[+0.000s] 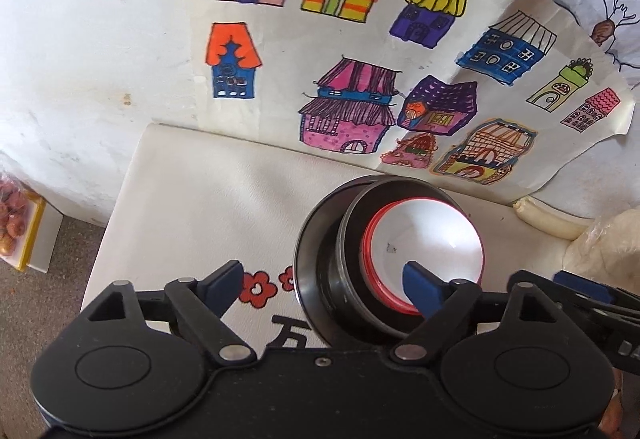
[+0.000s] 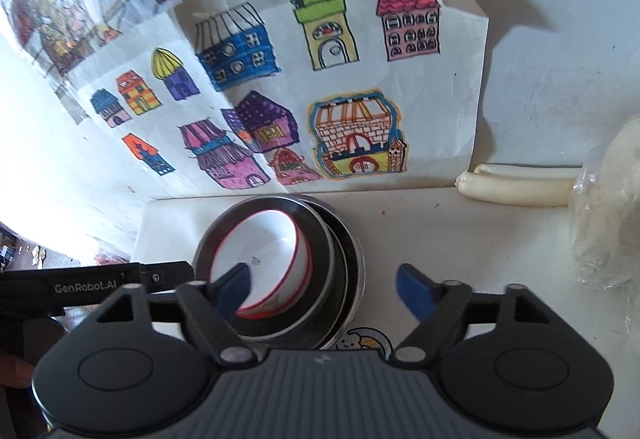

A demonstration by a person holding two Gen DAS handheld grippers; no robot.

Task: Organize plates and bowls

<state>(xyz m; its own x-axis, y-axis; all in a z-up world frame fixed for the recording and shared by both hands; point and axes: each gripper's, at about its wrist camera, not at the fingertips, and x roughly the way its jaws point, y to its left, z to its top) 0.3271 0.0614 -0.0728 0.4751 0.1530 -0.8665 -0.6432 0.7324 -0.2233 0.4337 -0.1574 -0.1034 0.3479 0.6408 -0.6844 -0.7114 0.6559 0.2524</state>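
We count one nested stack on the white tabletop (image 2: 460,239): one red-rimmed white bowl (image 1: 424,243) inside two dark metal dishes (image 1: 316,239). We hold two hand-held grippers, left (image 1: 324,283) and right (image 2: 324,285), both spread apart, empty. Two pale sausages (image 2: 516,187) lie beside one house drawing (image 2: 360,79).

Both claws (image 1: 324,285) (image 2: 326,289) wide apart

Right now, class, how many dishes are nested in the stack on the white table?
3 show: a wide black plate at the bottom, a black bowl tilted in it, and a white red-rimmed bowl innermost. More could be hidden underneath.
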